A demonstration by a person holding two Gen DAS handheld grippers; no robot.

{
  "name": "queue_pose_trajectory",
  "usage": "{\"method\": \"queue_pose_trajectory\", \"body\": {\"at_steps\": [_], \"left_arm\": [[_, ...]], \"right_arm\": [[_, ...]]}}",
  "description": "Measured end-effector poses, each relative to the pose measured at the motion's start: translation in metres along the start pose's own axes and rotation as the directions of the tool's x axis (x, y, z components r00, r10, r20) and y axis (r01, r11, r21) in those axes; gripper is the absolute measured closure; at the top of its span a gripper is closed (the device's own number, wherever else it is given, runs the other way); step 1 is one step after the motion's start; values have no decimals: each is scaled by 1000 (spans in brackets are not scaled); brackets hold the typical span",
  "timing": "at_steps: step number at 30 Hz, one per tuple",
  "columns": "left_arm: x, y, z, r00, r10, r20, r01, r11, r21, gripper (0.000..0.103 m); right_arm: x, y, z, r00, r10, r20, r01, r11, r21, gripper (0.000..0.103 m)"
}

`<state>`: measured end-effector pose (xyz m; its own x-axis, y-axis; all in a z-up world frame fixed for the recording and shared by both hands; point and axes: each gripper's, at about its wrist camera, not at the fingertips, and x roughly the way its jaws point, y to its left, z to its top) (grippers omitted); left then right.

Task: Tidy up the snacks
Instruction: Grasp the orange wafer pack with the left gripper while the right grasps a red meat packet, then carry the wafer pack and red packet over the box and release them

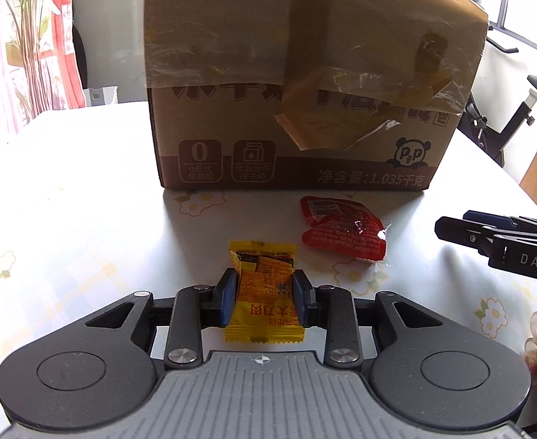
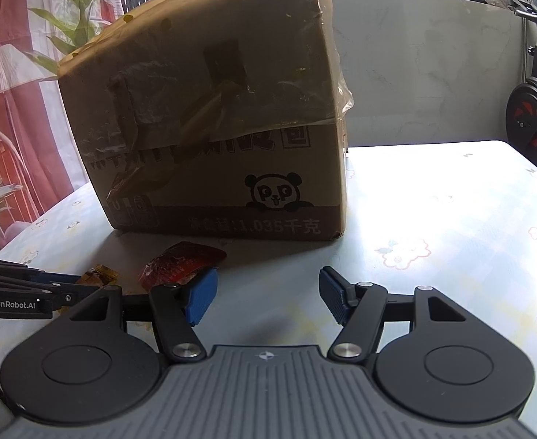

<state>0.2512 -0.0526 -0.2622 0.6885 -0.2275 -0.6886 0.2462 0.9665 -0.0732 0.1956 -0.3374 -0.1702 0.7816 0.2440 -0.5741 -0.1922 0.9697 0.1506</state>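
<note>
1. A yellow snack packet (image 1: 264, 294), crinkly foil with crimped, serrated end seams and red-and-black print, lies flat on a glossy table (image 1: 85, 226) covered in a pale cloth patterned with small flowers.
2. The packet is oblong; in the left wrist view its long axis runs straight away from the camera, toward a cardboard box (image 1: 305, 84), along the line of the fingers.
3. The left gripper (image 1: 264, 294) is closed narrowly on the packet's middle, its blue ribbed pads (image 1: 229, 294) pressed against the two long edges so that the wrapper bows slightly between them.
4. A red snack packet (image 1: 343, 230), a puffy, shiny plastic pillow with a clear sealed edge and a barcode label, lies just beyond and to the right of the yellow one, near the foot of the box.
5. The box is matte brown corrugated card printed with a panda and Chinese text; loose clear and tan packing tape hangs wrinkled over its front flap.
6. The right gripper (image 2: 268, 294) hovers over bare tablecloth with its jaws standing wide and nothing between them; its left blue pad (image 2: 202, 300) sits in front of the red packet's near corner.
7. An exercise bike (image 2: 535, 109) stands behind the table to the right.
</note>
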Motion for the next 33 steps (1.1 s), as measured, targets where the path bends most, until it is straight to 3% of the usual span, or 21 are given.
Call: {"method": "queue_pose_trajectory", "body": {"at_steps": [10,15,24,33], "left_arm": [[-19,25,1,997,-12,81,16,998,-54,69],[-22,33,3,995,-14,101,22,997,-75,69],[-29,43,0,992,-6,125,21,992,-121,69],[-30,40,-1,992,-4,126,19,993,-118,69]], "right_arm": [[9,5,4,994,-34,-106,34,999,-3,38],[15,26,16,994,5,-110,-6,1000,-9,38],[65,75,32,977,23,-210,-47,993,-107,38],[98,81,35,957,-34,-289,9,996,-87,33]]}}
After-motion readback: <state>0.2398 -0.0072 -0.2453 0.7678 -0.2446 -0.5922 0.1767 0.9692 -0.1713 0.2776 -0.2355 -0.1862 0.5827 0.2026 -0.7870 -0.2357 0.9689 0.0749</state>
